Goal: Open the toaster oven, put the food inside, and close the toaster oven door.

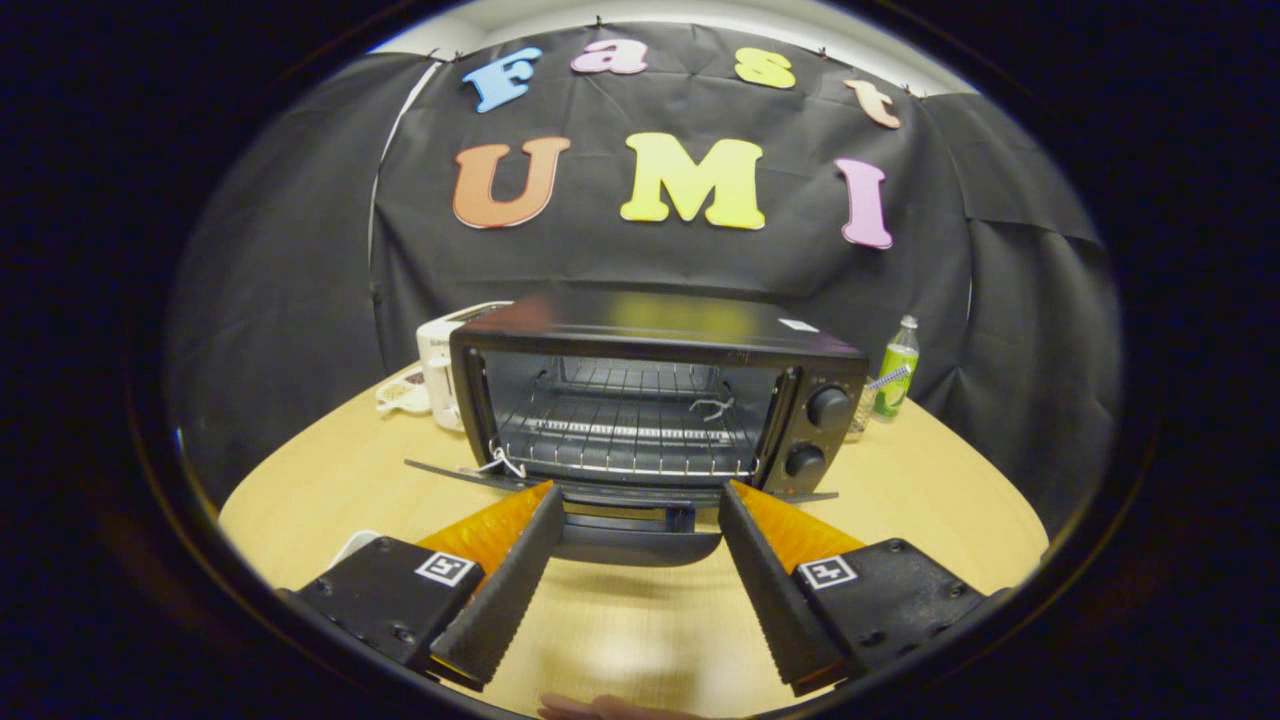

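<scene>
Standing near the back edge of the counter (pixel 900 500), the toaster oven (pixel 655 395) has its door (pixel 620 505) dropped flat and its wire rack (pixel 625 425) bare, while the gripper (pixel 635 492) holds its fingers spread wide (gripping nothing) just before the door's handle (pixel 640 545).

Gripper (pixel 640 490) up close – two wedge-shaped fingers, spread apart.
Ribbed inner pads (pixel 505 590), square tag markers, screws on boxy mounts.
</scene>
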A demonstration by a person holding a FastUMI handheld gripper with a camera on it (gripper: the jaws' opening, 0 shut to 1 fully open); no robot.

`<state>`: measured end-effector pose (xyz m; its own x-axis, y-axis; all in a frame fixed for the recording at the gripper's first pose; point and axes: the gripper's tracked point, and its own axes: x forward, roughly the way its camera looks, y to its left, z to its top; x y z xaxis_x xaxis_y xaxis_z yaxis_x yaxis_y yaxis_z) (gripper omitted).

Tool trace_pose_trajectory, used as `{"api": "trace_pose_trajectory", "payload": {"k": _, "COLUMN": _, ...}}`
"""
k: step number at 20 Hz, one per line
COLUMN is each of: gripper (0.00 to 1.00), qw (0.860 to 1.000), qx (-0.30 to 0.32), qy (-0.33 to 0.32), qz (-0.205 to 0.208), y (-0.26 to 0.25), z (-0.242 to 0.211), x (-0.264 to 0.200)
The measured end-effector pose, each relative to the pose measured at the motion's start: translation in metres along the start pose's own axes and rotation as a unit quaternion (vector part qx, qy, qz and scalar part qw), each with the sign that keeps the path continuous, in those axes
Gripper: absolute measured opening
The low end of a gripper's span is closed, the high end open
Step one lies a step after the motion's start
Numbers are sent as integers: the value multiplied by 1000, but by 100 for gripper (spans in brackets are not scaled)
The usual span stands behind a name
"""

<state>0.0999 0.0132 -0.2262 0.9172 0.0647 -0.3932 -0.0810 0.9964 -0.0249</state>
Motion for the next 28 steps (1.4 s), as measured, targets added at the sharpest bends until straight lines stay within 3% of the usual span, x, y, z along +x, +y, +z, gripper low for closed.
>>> {"api": "trace_pose_trajectory", "payload": {"k": 6, "gripper": 100, "qw": 999, "qx": -14, "qy": 48, "qz": 8, "y": 3, "z": -51, "x": -5}}
{"api": "trace_pose_trajectory", "payload": {"k": 12, "gripper": 100, "qw": 992, "qx": 47, "qy": 107, "qz": 44, "y": 1, "z": -75, "x": 2}}
{"api": "trace_pose_trajectory", "payload": {"k": 18, "gripper": 96, "qw": 990, "qx": 82, "qy": 89, "qz": 78, "y": -3, "z": -52, "x": -6}}
{"api": "trace_pose_trajectory", "payload": {"k": 20, "gripper": 96, "qw": 979, "qx": 118, "qy": 107, "qz": 124, "y": 9, "z": -37, "x": -18}}
{"api": "trace_pose_trajectory", "payload": {"k": 24, "gripper": 93, "qw": 945, "qx": 173, "qy": 173, "qz": 218, "y": 45, "z": -19, "x": -43}}
{"api": "trace_pose_trajectory", "payload": {"k": 28, "gripper": 89, "qw": 913, "qx": 166, "qy": 264, "qz": 263, "y": 81, "z": -29, "x": -64}}
